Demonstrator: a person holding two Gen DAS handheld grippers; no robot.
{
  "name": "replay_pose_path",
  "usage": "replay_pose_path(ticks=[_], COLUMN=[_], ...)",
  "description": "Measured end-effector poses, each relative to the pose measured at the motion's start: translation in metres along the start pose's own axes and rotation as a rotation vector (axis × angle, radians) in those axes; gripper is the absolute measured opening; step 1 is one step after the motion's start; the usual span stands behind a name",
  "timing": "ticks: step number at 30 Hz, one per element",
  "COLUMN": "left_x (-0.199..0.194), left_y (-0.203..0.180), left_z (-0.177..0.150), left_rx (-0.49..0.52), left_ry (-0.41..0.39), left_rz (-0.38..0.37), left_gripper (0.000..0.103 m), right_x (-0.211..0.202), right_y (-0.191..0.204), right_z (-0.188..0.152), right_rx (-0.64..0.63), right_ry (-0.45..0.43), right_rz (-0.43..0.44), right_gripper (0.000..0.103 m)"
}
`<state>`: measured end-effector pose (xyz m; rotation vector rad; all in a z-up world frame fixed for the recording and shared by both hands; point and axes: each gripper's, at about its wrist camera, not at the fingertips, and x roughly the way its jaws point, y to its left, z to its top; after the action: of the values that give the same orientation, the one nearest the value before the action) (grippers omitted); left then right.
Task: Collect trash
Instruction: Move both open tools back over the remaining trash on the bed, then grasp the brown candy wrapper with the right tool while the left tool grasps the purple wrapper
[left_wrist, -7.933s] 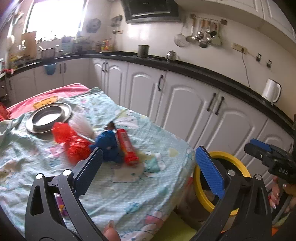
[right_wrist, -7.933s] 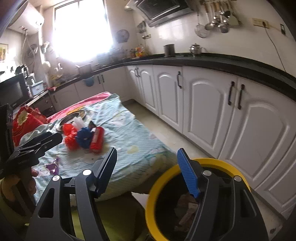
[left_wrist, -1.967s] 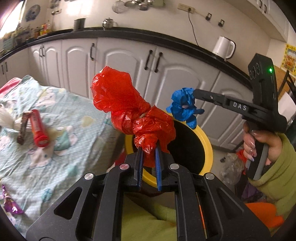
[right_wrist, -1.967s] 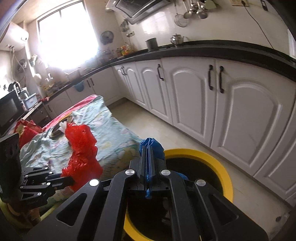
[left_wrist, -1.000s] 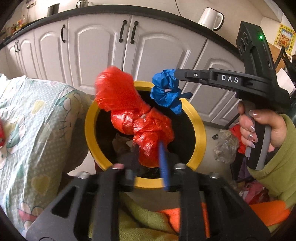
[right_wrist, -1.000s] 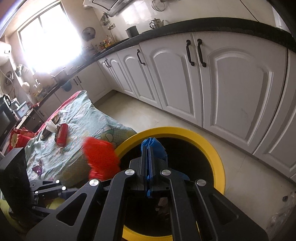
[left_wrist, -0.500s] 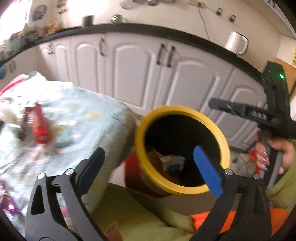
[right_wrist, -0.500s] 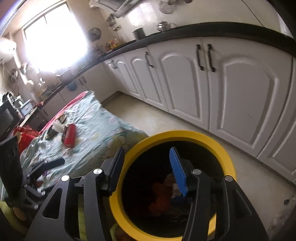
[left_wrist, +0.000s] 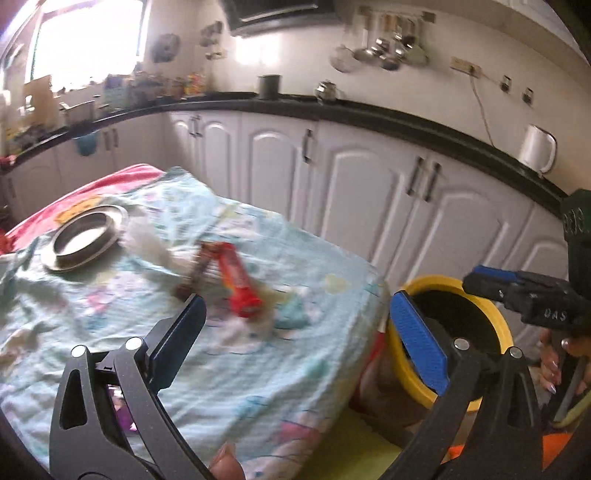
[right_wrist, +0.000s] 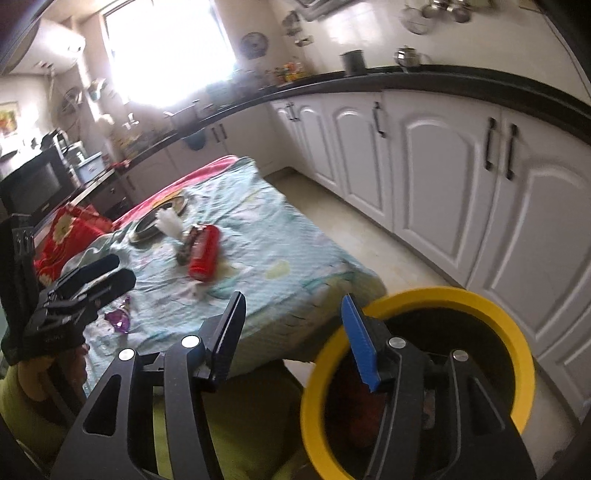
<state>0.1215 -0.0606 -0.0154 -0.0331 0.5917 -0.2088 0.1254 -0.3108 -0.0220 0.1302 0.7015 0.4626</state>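
Both the left gripper and right gripper are hanging wide open holding nothing, the red wrapper is lying blurry at 11 o'clock mid-table, and the yellow bin is sitting just off the table's edge.

Yellow-rimmed bin, seemingly red wrapper

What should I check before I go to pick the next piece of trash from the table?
1. Left gripper open and empty: ok.
2. Right gripper open and empty: ok.
3. Trash left on the table: ok, a red wrapper, a white plastic bag and a purple wrapper lie there.
4. Red wrapper free of other things: not ok, a dark wrapper touches it.
5. Yellow-rimmed bin open beside the table: ok.
6. Room left in the bin: cannot tell.
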Motion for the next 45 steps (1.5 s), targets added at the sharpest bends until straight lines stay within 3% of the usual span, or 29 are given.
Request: replay_pose_path(ticks=[12,19,28,32,40,45], left_x=[-0.025,-0.029,-0.029,-0.025,-0.012,-0.005], left_y=[0.076,0.108,0.13,0.135,0.137,0.138], left_z=[-0.002,-0.016,-0.038,-0.047,-0.067,-0.074], left_rx=[-0.125,-0.179,-0.213,-0.225,-0.236,-0.246], left_ry=[-0.025,0.012,0.081,0.121,0.202,0.231], left_rz=[0.124,0.173,0.169,0.158,0.121,0.109], left_gripper=[0.092,0.092,0.092,0.091,0.08,0.067], right_x=[0.045,0.077,0.129,0.162,0.212,0.231], right_y=[0.068,0.107,0.143,0.152,0.158,0.165], right_z=[0.042,0.058,0.079,0.087,0.093,0.095], right_rx=[-0.122,-0.184,-0.259,-0.29,-0.355,-0.398], right_ry=[0.019,0.037,0.06,0.111,0.185,0.197], right_rz=[0.091,0.13,0.132,0.129,0.097,0.081], right_gripper=[0.053,0.053,0.053,0.053,0.053,0.053])
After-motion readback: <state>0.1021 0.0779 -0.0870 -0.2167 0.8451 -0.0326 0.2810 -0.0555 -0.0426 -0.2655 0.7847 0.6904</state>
